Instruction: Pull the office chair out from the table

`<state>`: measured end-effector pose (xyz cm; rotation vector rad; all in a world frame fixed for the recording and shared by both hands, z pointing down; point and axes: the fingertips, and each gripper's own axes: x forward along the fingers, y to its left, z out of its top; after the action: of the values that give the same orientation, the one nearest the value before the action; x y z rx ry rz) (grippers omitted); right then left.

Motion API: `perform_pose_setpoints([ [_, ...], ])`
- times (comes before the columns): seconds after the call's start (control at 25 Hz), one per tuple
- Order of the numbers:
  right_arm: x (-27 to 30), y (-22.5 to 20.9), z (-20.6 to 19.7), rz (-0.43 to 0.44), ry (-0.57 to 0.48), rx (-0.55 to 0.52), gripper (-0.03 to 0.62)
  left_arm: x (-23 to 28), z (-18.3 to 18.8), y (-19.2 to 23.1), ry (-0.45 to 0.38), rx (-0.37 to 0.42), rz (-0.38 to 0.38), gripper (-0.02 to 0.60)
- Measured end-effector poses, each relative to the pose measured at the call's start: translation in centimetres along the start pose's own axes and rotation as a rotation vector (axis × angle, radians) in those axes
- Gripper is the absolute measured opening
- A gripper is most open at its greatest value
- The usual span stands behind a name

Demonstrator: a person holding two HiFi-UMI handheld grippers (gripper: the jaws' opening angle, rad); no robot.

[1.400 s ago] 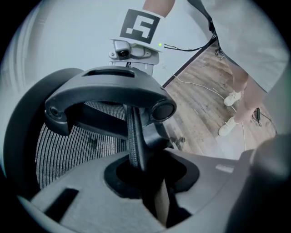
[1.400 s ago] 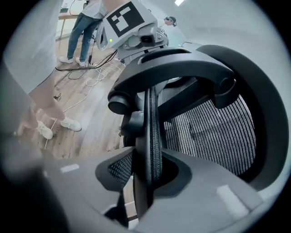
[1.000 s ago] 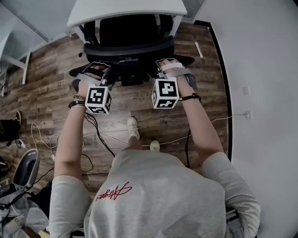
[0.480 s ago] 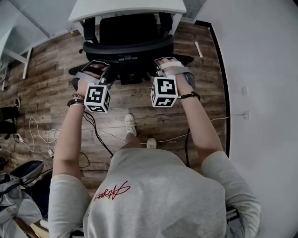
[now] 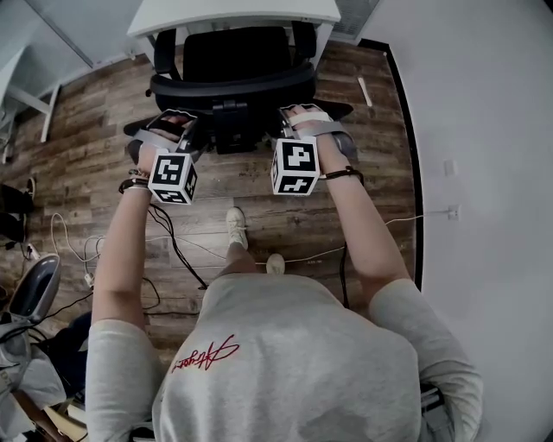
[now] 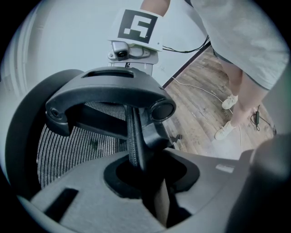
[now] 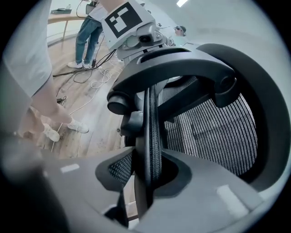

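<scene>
A black mesh office chair (image 5: 235, 60) stands with its seat partly under a white table (image 5: 233, 13) at the top of the head view. My left gripper (image 5: 177, 138) is shut on the left edge of the chair's backrest (image 6: 135, 136), and the black rim runs down between its jaws (image 6: 141, 177). On the right edge of the backrest (image 7: 152, 132), my right gripper (image 5: 298, 128) is shut the same way, the rim pinched between its jaws (image 7: 148, 177). A curved black headrest bar (image 6: 109, 91) arches above the mesh.
The floor is wood planks with cables (image 5: 181, 250) trailing near the person's white shoes (image 5: 233, 226). A white wall (image 5: 484, 173) with a dark baseboard (image 5: 411, 147) runs along the right. Another table's leg (image 5: 34, 112) and a bag (image 5: 34, 293) lie left. People (image 7: 88, 32) stand farther off.
Both grippers have drawn back toward the person with the chair's backrest held in them. The chair has rolled a little out from the table, and the person's feet have stepped back.
</scene>
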<state>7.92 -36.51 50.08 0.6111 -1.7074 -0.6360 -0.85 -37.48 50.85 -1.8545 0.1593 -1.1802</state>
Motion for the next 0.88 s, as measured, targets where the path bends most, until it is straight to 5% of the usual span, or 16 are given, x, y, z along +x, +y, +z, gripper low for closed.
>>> perform_pose_setpoints([
  [0.88,-4.7,3.5,-0.1,-0.011,-0.025,-0.014,0.104,-2.7,4.6,-2.9,0.012,-0.002,0.013,0.107],
])
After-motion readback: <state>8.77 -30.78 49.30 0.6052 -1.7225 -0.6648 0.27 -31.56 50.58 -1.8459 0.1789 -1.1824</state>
